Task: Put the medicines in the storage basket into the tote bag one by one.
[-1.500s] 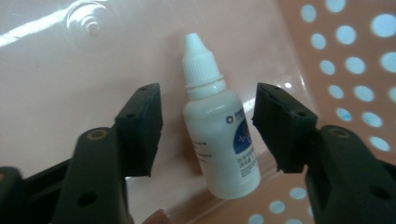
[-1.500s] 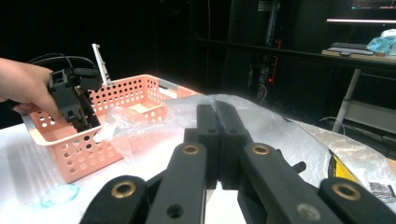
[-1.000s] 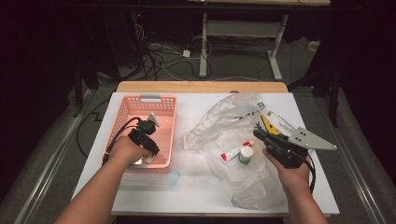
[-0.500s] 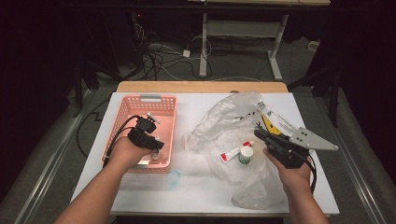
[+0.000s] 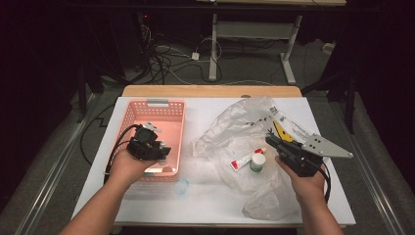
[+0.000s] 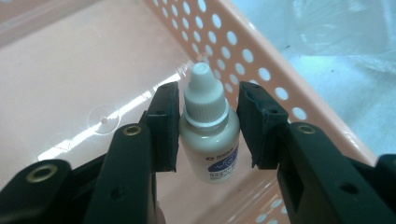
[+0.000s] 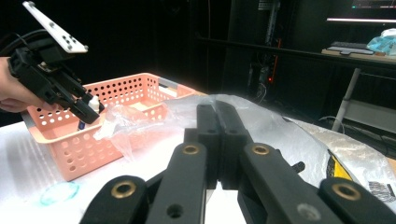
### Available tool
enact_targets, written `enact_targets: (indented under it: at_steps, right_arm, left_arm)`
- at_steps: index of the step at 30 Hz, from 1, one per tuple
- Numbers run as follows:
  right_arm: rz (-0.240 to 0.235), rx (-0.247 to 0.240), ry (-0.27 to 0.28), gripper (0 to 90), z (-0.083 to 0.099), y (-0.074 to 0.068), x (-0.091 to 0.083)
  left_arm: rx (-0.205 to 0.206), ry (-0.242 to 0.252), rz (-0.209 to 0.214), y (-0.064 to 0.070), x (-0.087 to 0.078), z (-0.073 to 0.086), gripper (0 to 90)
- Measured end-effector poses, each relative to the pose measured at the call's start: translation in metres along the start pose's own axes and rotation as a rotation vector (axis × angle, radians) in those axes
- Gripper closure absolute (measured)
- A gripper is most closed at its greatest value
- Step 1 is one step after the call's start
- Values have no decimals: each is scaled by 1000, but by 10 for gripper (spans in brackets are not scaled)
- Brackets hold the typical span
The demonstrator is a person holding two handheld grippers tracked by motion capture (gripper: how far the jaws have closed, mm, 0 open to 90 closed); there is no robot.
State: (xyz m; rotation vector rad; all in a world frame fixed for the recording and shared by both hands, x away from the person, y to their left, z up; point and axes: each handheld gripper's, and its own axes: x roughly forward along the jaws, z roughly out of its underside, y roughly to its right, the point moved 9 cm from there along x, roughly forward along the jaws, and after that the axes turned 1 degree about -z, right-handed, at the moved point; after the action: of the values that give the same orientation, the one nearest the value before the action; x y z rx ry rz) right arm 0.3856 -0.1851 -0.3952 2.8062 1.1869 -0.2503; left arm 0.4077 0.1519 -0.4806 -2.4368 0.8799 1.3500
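A small white dropper bottle with a ribbed cap and a blue label hangs over the pink perforated basket, upright between the pads of my left gripper. The pads press on its shoulders. From the right gripper view, the bottle hangs just above the basket's near rim. My right gripper is over the crumpled clear plastic bag at the table's right. Its jaws are together in the right gripper view, with nothing between them.
A red-and-white tube and a white jar lie on the bag beside my right gripper. A yellow packet sits under the plastic behind them. A small bluish disc lies on the white table in front of the basket.
My left gripper has drifted slightly nearer the person over the basket, still with the bottle. The right gripper has barely moved.
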Motion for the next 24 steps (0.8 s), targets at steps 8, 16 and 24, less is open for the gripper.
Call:
enact_targets:
  at_steps: [8, 16, 24]
  right_arm:
    - [0, 3, 0, 900, 0, 0, 0]
    - [-3, 6, -3, 900, 1, -1, 1]
    - [-5, 2, -12, 900, 4, -3, 3]
  left_arm:
    - [-8, 117, -2, 7, -9, 0, 587]
    - [-2, 223, -38, 11, -18, 6, 587]
    - [0, 294, -53, 17, -23, 13, 588]
